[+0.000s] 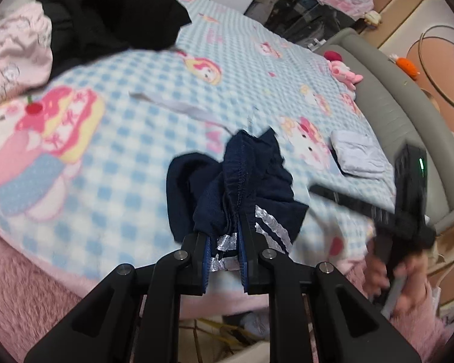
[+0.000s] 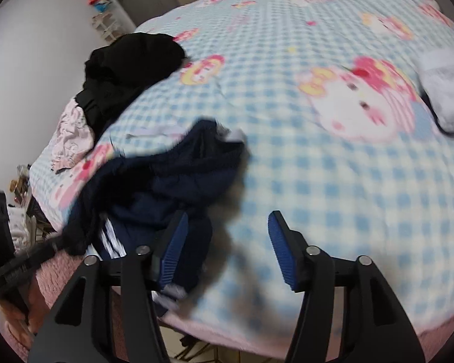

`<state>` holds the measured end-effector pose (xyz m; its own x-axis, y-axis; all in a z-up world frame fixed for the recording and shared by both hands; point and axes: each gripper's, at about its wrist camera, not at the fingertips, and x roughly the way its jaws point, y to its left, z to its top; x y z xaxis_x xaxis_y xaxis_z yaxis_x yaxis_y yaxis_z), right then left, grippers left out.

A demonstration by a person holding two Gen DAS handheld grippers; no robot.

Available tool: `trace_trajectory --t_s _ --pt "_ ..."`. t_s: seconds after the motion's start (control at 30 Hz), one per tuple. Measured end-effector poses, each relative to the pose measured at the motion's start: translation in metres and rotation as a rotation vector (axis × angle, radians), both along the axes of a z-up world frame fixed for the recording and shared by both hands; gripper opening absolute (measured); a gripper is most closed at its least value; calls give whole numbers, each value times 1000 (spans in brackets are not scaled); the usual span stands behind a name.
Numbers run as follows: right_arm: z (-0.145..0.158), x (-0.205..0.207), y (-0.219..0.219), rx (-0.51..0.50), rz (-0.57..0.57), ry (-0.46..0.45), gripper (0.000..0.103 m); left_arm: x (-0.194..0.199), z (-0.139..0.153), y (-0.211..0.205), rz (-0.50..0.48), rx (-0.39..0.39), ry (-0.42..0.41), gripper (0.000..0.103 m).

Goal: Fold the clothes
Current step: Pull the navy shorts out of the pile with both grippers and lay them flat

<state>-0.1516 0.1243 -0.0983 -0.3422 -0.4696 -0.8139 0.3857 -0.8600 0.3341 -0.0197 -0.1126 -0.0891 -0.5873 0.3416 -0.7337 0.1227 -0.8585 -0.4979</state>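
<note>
Navy shorts (image 1: 239, 187), bunched in left tongs (image 1: 225, 252)

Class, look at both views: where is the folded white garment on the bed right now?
The white garment lies at the bed's right side near the grey bed frame, beyond the navy shorts; the right wrist view shows it at the far right.

This is a home bedroom. A wide bed (image 1: 387, 103) with a grey padded frame fills both views, spread with a blue-and-white checked fleece blanket (image 1: 154, 69) printed with pink cartoon cats. On the blanket lie a heap of black clothes (image 1: 112, 15), a crumpled pale pink printed garment (image 1: 12, 54) beside that heap, and a folded white cloth (image 1: 360, 154) near the bed's frame. A pink plush toy (image 1: 345, 71) rests against the frame.
</note>
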Motion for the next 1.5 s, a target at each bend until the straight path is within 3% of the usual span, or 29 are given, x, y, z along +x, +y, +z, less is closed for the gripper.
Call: trace_trajectory --t_s 0.07,0.2,0.27,0.33,0.37,0.4,0.5,0.6,0.67,0.8,0.87,0.93,1.0,1.07,1.13,1.27,1.33,1.4,1.5 --pt "1 -14 -18 -9 29 8 79 1 -7 -1 -14 36 -13 24" --pt "-17 -48 -57 88 65 10 81 -9 -19 -3 12 98 -22 40" --pt "-35 -62 -71 181 59 -5 80 -16 -24 -2 24 97 -33 38" --pt "-53 -66 -65 153 39 -90 59 -22 -28 3 28 18 -58 21" --pt "-61 -65 -60 126 32 -130 36 -26 -29 4 29 -16 -72 19" --pt "-61 -61 -56 122 31 -118 25 -29 -30 5 27 -23 -76 19" --pt "-54 -47 -40 131 29 -68 11 -45 -27 7 11 -47 -66 17" --pt "-31 -46 -18 121 -29 -12 9 -69 -9 16 -17 -90 -27 16" --pt "-3 -47 -2 113 -76 57 9 -88 23 24 -35 -129 52 16" --pt "86 -38 27 39 -148 280 9 -102 108 31 -46 -175 263 16" --pt "127 -23 40 -14 -170 374 10 -98 133 29 -48 -178 311 16" --pt "135 -12 51 -37 -178 367 12 -92 146 25 -48 -173 319 16" --pt "128 -3 63 -57 -188 319 25 -83 124 20 -45 -148 255 16" --pt "97 5 72 -37 -190 248 28 -75 86 17 -33 -144 152 16" --pt "66 16 76 8 -183 172 28 -66 42 14 -23 -150 35 16" --pt "4 36 85 98 -169 28 31 -45 -1 13 -27 -158 -57 19" --pt "2 35 85 143 -148 56 31 -39 -8 14 -30 -180 -59 23" --pt "0 34 84 188 -126 84 41 -34 -13 15 -26 -197 -63 31" --pt "-3 33 84 256 -95 126 42 -25 -18 16 -22 -204 -71 33"
